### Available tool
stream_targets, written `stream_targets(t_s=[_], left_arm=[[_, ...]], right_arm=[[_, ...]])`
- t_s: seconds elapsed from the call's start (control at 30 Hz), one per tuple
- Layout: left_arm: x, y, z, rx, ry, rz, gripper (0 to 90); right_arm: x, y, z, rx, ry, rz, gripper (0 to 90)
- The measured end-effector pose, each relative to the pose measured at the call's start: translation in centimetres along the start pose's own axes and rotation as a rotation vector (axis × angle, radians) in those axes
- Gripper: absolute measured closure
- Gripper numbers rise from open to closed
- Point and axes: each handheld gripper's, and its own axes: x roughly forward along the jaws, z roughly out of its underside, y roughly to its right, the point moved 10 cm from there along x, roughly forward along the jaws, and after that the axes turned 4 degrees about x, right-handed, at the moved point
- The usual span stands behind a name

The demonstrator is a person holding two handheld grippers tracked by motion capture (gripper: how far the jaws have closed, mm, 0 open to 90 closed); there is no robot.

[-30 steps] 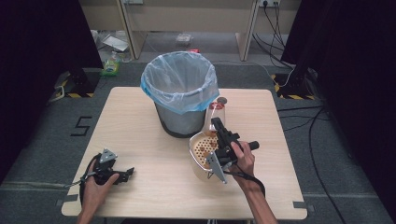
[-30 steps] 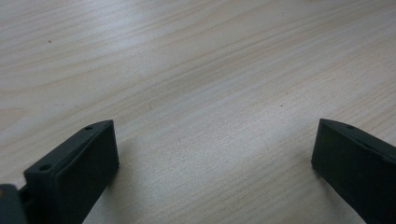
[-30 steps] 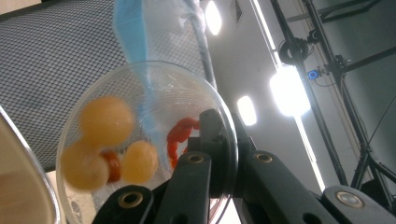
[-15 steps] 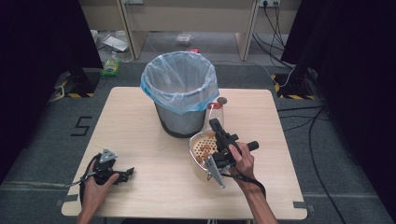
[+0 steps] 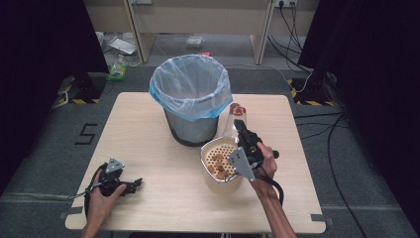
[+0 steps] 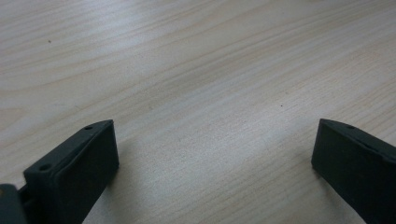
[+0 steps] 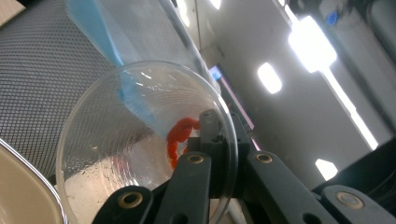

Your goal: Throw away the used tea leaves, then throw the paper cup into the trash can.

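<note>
Cup: a clear plastic cup point(image 5: 236, 120) sits in the right gripper's grasp, just beside the bin on its right — tipped, with its open mouth toward the gripper's camera in the right gripper view point(image 7: 149, 149).
Cup contents: a red-orange smear or scrap point(image 7: 180, 135) clings inside; what it is cannot be told.
Right gripper: the right gripper point(image 5: 241, 130) is clenched on the cup's rim, one jaw inside the cup and one outside point(image 7: 219, 154); the person's right hand point(image 5: 265, 161) holds it up off the table.
Bin: a grey mesh waste bin point(image 5: 190, 126) lined with a pale blue bag point(image 5: 190, 84) stands on the far middle of the table; its mesh wall and a fold of blue bag show through and behind the cup in the right gripper view.
Bowl: a cream bowl point(image 5: 221, 166) with a perforated insert rests on the table just in front of the bin and to its right — brownish pieces lie in it.
Left gripper: the left gripper point(image 5: 133, 184) lies low on the table, well apart from the bin, toward the near left corner, held by the left hand point(image 5: 101, 196); its jaws stand wide apart with bare wood between them point(image 6: 215, 154).
Table: light wood table point(image 5: 148, 148).
</note>
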Motion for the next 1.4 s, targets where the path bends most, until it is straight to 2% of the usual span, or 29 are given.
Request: stream_targets(t_s=[0.1,0.17,0.27,0.33,0.4,0.43,0.53,0.67,0.7,0.73,0.87,0.93,1.0,1.1,1.27,1.4], left_arm=[[0.0,0.0,0.0,0.0,0.0,0.0,0.0],[0.0,0.0,0.0,0.0,0.0,0.0,0.0],[0.0,0.0,0.0,0.0,0.001,0.0,0.0],[0.0,0.0,0.0,0.0,0.0,0.0,0.0],[0.0,0.0,0.0,-0.001,-0.001,0.001,0.0],[0.0,0.0,0.0,-0.001,-0.001,0.001,0.0],[0.0,0.0,0.0,-0.002,-0.001,0.001,0.0],[0.0,0.0,0.0,-0.002,-0.001,0.002,0.0],[0.0,0.0,0.0,-0.002,0.0,0.002,0.0],[0.0,0.0,0.0,-0.002,-0.001,0.002,0.0],[0.0,0.0,0.0,-0.002,-0.001,0.002,0.0],[0.0,0.0,0.0,-0.002,-0.001,0.001,0.0],[0.0,0.0,0.0,-0.001,-0.001,0.001,0.0],[0.0,0.0,0.0,-0.001,0.0,0.002,0.0],[0.0,0.0,0.0,-0.001,-0.001,0.001,0.0],[0.0,0.0,0.0,-0.004,0.0,0.002,0.0]], right_arm=[[0.3,0.6,1.3,0.122,-0.045,-0.035,90.0],[0.5,1.4,2.1,0.187,-0.055,-0.036,90.0],[0.9,2.1,3.7,0.325,-0.107,-0.07,90.0],[1.3,2.2,5.0,0.404,-0.161,-0.119,90.0],[1.4,2.5,6.0,0.439,-0.189,-0.121,90.0],[1.5,2.5,6.5,0.459,-0.207,-0.139,90.0],[1.7,2.6,7.8,0.564,-0.245,-0.165,90.0],[2.3,2.8,9.1,0.673,-0.289,-0.2,90.0],[2.4,2.9,9.3,0.687,-0.302,-0.21,90.0],[2.7,2.9,9.5,0.721,-0.32,-0.236,90.0],[3.7,3.4,9.8,0.777,-0.354,-0.279,89.9],[4.2,3.9,9.8,0.763,-0.378,-0.287,90.0],[4.6,4.2,9.3,0.783,-0.377,-0.319,89.9],[5.3,4.9,8.7,0.789,-0.389,-0.335,89.9],[6.3,6.8,7.9,0.834,-0.388,-0.335,89.9],[7.0,8.2,7.4,0.831,-0.391,-0.33,89.8]])
